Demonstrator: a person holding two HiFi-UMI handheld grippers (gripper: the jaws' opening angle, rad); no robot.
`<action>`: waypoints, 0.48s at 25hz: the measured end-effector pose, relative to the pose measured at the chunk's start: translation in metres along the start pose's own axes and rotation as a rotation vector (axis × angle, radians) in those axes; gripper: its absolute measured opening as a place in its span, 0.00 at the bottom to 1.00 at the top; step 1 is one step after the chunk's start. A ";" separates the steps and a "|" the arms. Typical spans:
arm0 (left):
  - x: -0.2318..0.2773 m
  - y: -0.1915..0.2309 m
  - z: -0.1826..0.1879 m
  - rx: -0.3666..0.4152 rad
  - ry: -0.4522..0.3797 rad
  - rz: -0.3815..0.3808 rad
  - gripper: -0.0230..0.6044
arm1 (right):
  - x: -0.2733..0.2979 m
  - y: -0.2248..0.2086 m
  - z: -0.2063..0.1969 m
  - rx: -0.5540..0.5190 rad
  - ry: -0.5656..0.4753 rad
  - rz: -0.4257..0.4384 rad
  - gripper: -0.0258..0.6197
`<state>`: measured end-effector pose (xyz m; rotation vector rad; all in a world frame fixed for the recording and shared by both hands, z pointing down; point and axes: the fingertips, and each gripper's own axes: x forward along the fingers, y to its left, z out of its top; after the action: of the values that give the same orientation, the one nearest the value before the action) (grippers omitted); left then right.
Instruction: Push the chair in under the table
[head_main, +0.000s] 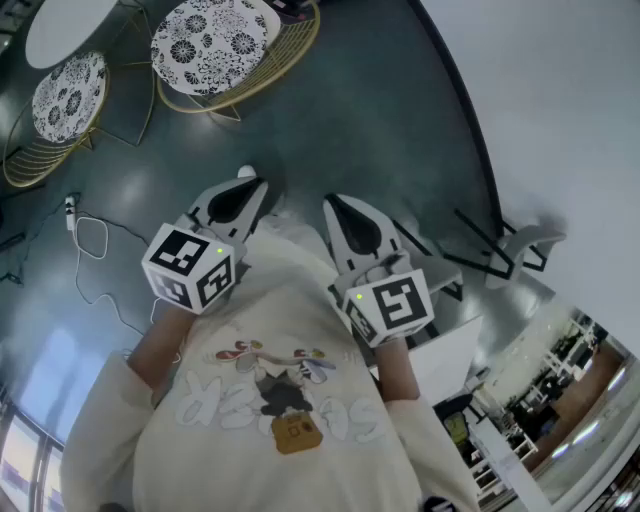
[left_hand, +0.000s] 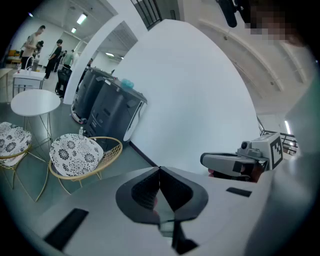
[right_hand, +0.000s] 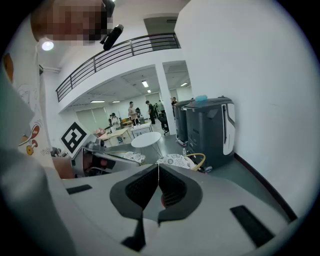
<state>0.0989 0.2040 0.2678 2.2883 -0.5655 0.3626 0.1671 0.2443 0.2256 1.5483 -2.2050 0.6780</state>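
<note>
Two wire chairs with black-and-white patterned cushions stand by a round white table (head_main: 68, 25). The nearer chair (head_main: 212, 42) (left_hand: 78, 155) (right_hand: 178, 161) is apart from the table, and the second chair (head_main: 66, 96) (left_hand: 11, 142) sits next to it. The table (left_hand: 35, 102) (right_hand: 146, 140) shows behind the chairs in both gripper views. I hold both grippers close to my chest, well short of the chairs. My left gripper (head_main: 247, 180) (left_hand: 159, 170) is shut and holds nothing. My right gripper (head_main: 333, 204) (right_hand: 158, 167) is shut too, with nothing in it.
A white cable (head_main: 92, 242) lies on the dark floor at my left. Dark grey bins (left_hand: 107, 107) (right_hand: 206, 130) stand against the white wall beyond the chairs. A black-legged stand (head_main: 500, 250) is at my right. People stand far off by desks (right_hand: 131, 112).
</note>
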 end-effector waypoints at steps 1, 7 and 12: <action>0.001 0.009 0.009 0.001 -0.008 0.006 0.05 | 0.012 0.000 0.002 -0.022 0.010 0.010 0.05; 0.001 0.047 0.031 -0.005 -0.050 0.059 0.05 | 0.070 -0.002 0.015 -0.114 0.082 0.110 0.05; 0.019 0.066 0.045 -0.078 -0.129 0.209 0.05 | 0.103 -0.031 0.031 -0.178 0.118 0.253 0.05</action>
<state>0.0866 0.1248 0.2838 2.1937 -0.8734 0.2883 0.1612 0.1385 0.2619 1.1273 -2.3227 0.6085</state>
